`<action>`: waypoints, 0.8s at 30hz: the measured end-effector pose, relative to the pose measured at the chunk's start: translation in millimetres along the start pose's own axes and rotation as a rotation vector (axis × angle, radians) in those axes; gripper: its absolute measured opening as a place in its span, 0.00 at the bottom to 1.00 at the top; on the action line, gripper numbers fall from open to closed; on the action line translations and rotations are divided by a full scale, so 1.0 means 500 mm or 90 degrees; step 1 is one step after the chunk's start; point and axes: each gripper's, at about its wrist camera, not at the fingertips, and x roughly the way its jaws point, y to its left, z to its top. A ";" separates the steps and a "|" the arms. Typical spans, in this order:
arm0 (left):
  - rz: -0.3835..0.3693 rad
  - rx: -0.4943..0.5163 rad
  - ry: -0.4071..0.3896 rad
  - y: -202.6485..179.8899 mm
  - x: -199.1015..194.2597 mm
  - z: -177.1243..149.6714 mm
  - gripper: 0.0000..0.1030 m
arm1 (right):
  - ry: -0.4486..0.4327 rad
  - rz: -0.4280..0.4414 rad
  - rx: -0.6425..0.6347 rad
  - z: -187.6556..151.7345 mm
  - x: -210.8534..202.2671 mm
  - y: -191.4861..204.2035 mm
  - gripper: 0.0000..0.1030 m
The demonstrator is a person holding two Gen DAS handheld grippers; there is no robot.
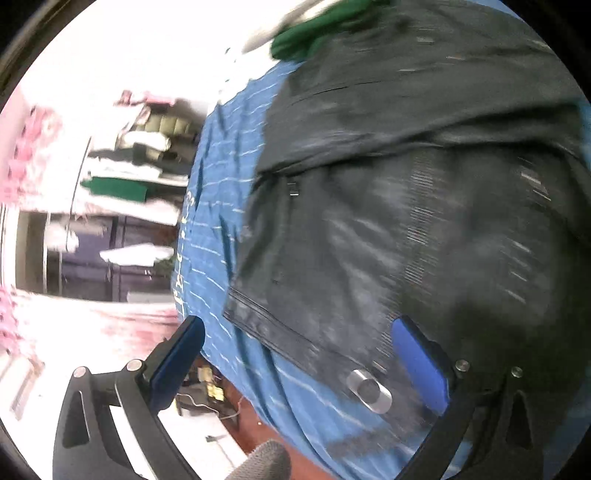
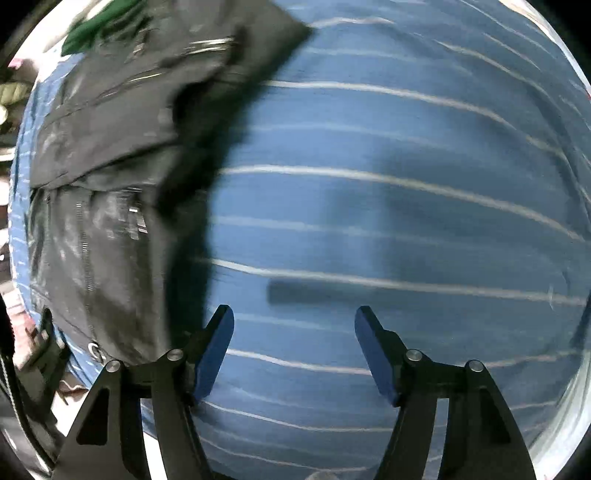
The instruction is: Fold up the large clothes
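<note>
Left wrist: green cloth [image 1: 314, 37] beyond black jacket [image 1: 406, 184].

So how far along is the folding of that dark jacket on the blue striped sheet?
Partly done. The dark jacket already has one flap folded over itself on the blue striped sheet. Nothing is in hand: the left gripper and right gripper are both open and empty. Left: more folds to make it compact. The green cloth beyond looks untouched.
</note>
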 end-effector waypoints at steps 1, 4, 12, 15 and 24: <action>0.001 0.011 -0.002 -0.019 -0.020 -0.009 1.00 | 0.002 -0.005 0.008 -0.009 -0.003 -0.022 0.67; -0.022 0.031 0.005 -0.080 -0.080 -0.044 1.00 | 0.005 -0.014 0.048 -0.035 -0.015 -0.097 0.67; -0.001 0.103 0.035 -0.276 -0.086 -0.058 1.00 | 0.016 -0.025 0.154 -0.056 -0.037 -0.269 0.67; 0.007 0.063 0.048 -0.273 -0.049 -0.028 1.00 | 0.014 -0.020 0.171 -0.045 -0.044 -0.305 0.67; -0.114 -0.146 0.062 -0.104 0.017 0.067 0.11 | -0.035 0.196 0.137 0.045 -0.060 -0.349 0.68</action>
